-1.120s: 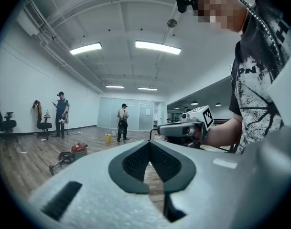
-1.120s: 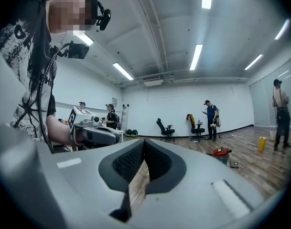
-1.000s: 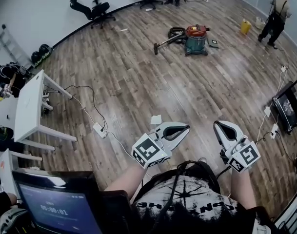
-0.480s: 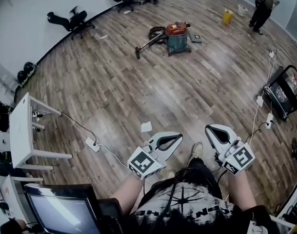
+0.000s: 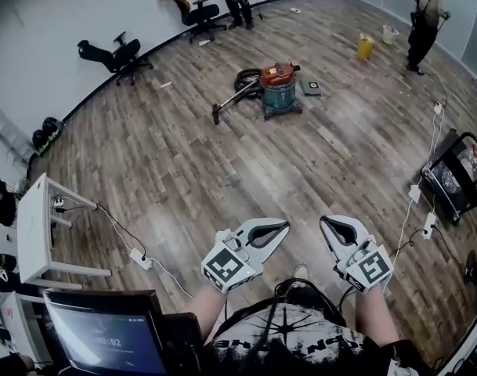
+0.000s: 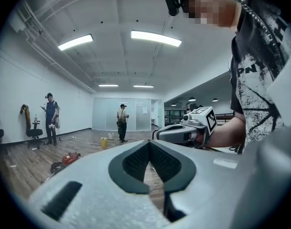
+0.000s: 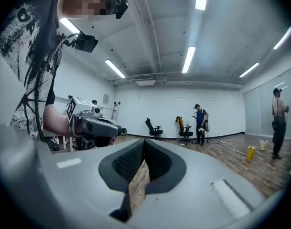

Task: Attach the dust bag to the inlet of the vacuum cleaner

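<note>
Table (image 5: 42, 225) has slid further to the left edge than a second ago; monitor (image 5: 105, 339) stays at lower left. Power strip (image 5: 140, 258) now sits lower left of the left gripper (image 5: 285, 225). Left gripper: jaws fully together, nothing in them, unchanged. It's a bit lower in frame than before. The paper scrap seen on the floor just ahead of it earlier no longer shows. Vacuum (image 5: 279, 92) is on the floor at upper centre, well apart from both grippers. It's lower in frame and further left than a second ago, with its hose (image 5: 246, 77) coiled at its left. Right gripper (image 5: 326, 222): jaws also pressed together, empty, same as before. Yellow can (image 5: 366, 47) and a person (image 5: 422, 10) are at upper right, cart (image 5: 457, 175) at the right edge.
</note>
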The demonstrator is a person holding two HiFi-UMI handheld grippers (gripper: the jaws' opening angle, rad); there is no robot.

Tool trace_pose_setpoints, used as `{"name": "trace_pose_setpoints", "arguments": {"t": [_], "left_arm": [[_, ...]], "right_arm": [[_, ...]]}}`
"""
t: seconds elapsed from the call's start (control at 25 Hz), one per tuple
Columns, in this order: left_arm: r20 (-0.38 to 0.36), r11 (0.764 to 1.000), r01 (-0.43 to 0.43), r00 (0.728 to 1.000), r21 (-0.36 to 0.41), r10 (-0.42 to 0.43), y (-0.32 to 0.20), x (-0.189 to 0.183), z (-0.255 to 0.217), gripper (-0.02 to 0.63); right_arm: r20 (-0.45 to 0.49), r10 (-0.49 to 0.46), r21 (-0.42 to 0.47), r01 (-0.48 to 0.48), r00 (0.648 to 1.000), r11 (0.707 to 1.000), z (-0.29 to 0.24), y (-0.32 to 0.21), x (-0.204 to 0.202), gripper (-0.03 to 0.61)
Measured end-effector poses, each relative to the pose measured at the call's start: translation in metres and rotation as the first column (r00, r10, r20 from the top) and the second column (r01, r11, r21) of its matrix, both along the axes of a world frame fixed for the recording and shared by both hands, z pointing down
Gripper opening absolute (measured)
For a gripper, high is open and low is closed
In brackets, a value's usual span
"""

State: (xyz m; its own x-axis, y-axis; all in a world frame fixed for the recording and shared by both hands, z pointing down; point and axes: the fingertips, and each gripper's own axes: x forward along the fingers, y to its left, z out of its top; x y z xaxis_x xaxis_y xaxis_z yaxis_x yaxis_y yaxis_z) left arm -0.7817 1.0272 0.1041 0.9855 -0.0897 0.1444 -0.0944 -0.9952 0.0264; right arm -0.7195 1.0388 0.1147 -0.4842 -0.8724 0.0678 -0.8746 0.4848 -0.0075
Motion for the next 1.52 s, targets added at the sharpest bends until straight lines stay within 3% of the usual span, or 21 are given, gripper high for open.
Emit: {"name": "trace_pose_setpoints", "arguments": {"t": [0.28, 0.44, 0.76, 1.04, 1.32, 1.52], "left_arm": [[-0.009, 1.0, 0.0, 1.0, 0.028, 0.001, -0.033, 0.094, -0.009, -0.003], [-0.014, 0.999, 0.019, 1.0, 0.031, -0.019, -0.049, 0.128, -0.01, -0.003], [0.003, 1.0, 0.024, 1.0, 0.001, -0.024, -0.068, 0.155, 0.004, -0.003], [-0.009, 1.0, -0.022, 1.0, -0.001, 0.022, -0.093, 0.179, 0.009, -0.003], [-0.032, 0.992, -0.114, 0.993, -0.054, 0.112, -0.154, 0.202, 0.02, -0.003], [-0.037, 0.985, -0.169, 0.985, -0.017, 0.168, -0.215, 0.213, 0.013, -0.003]], "right_arm": [[0.011, 0.007, 0.023, -0.007, 1.0, 1.0, -0.005, -0.034, 0.095, 0.005], [0.014, -0.01, 0.023, 0.01, 1.0, 1.0, -0.003, -0.051, 0.127, 0.004], [0.023, 0.0, 0.03, 0.0, 1.0, 1.0, -0.003, -0.067, 0.16, 0.003], [0.02, 0.047, 0.007, -0.047, 0.999, 0.999, 0.01, -0.09, 0.182, 0.005], [0.001, 0.128, -0.011, -0.128, 0.992, 0.992, 0.012, -0.145, 0.203, 0.005], [-0.011, 0.218, 0.029, -0.218, 0.976, 0.976, -0.001, -0.202, 0.219, 0.005]]}}
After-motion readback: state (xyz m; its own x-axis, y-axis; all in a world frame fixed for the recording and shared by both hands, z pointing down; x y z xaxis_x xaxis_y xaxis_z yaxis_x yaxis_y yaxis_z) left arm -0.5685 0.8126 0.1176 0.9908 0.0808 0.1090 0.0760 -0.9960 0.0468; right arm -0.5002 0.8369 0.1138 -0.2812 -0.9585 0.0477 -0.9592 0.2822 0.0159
